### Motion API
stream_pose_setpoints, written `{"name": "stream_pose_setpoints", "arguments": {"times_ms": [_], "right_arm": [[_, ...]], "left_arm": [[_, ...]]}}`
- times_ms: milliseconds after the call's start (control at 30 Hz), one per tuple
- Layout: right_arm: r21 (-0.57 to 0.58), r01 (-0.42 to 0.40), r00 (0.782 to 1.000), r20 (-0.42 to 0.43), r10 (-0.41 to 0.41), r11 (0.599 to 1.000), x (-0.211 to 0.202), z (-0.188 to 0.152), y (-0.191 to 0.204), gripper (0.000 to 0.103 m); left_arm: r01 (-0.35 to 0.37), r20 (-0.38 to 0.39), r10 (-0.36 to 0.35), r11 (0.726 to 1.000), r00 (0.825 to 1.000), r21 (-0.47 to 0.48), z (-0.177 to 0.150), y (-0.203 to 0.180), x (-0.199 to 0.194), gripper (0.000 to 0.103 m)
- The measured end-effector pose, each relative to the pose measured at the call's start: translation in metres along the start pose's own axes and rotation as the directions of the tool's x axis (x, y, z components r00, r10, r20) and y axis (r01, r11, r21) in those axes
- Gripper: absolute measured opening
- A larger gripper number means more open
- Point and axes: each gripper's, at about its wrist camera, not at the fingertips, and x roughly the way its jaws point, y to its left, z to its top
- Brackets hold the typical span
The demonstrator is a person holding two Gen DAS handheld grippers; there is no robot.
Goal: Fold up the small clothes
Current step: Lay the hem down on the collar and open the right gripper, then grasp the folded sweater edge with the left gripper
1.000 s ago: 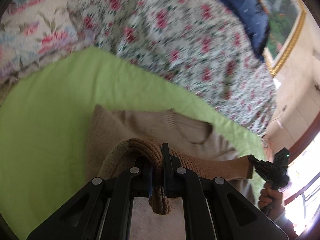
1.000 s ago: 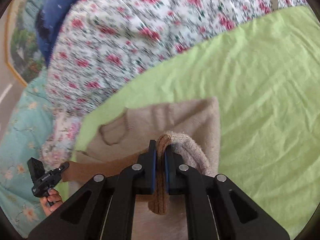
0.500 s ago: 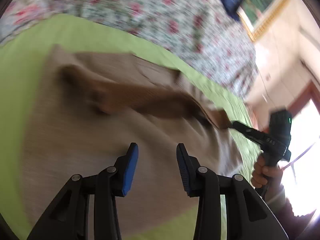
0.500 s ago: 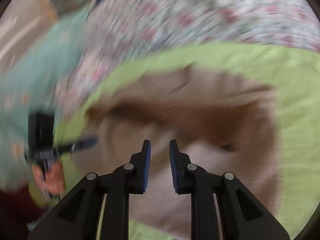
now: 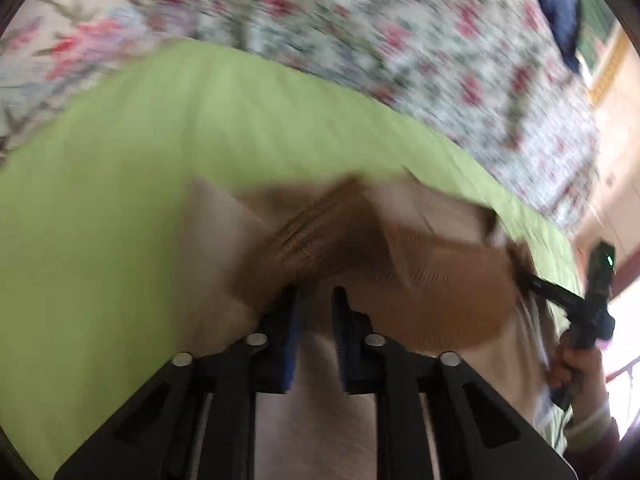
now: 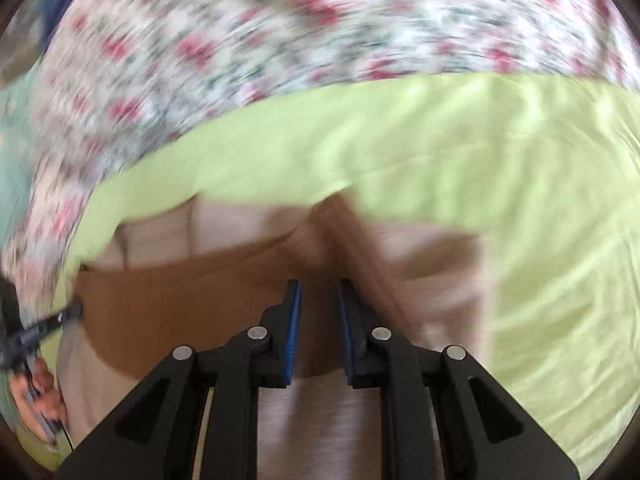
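Motion blur smears the flowered quilt (image 6: pixel 248 32) and the sweater's (image 5: pixel 400 280) folds. The sweater's near edge lies hidden under both tools, cut off below.

You're working in what looks like a home bedroom, though blur softens it: a floral quilt (image 5: pixel 420 52) bunched behind a lime-green sheet (image 6: pixel 400 140), with a gilt-framed picture (image 5: pixel 608 60) on the wall.
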Motion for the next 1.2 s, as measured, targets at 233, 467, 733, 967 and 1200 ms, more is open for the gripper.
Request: {"name": "stream_pose_setpoints", "arguments": {"times_ms": [233,467,733,967,1200], "right_arm": [[0.000,-0.073,0.997,0.040,0.073,0.997,-0.059,-0.045,0.004,0.023],[0.024,-0.176,0.983,0.046,0.175,0.984,-0.101,-0.121,0.024,0.032],[0.036,-0.207,0.978,-0.011,0.208,0.978,-0.116,-0.175,0.039,0.033],[0.055,-0.210,0.977,-0.018,0.212,0.976,-0.131,-0.197,0.038,0.038],[0.059,-0.205,0.978,-0.024,0.207,0.977,-0.134,-0.201,0.033,0.040]], "left_arm": [[0.013,0.064,-0.009,0.998,0.998,-0.063,-0.036,0.004,-0.047,0.029],[0.121,0.061,-0.116,0.989,0.991,-0.084,-0.130,-0.028,-0.103,0.043],[0.133,0.035,-0.129,0.979,0.991,-0.157,-0.211,-0.037,-0.134,0.060],[0.146,0.037,-0.141,0.960,0.989,-0.241,-0.225,-0.029,-0.130,0.062],[0.139,0.090,-0.116,0.935,0.989,-0.327,-0.208,-0.016,-0.118,0.062]]}}
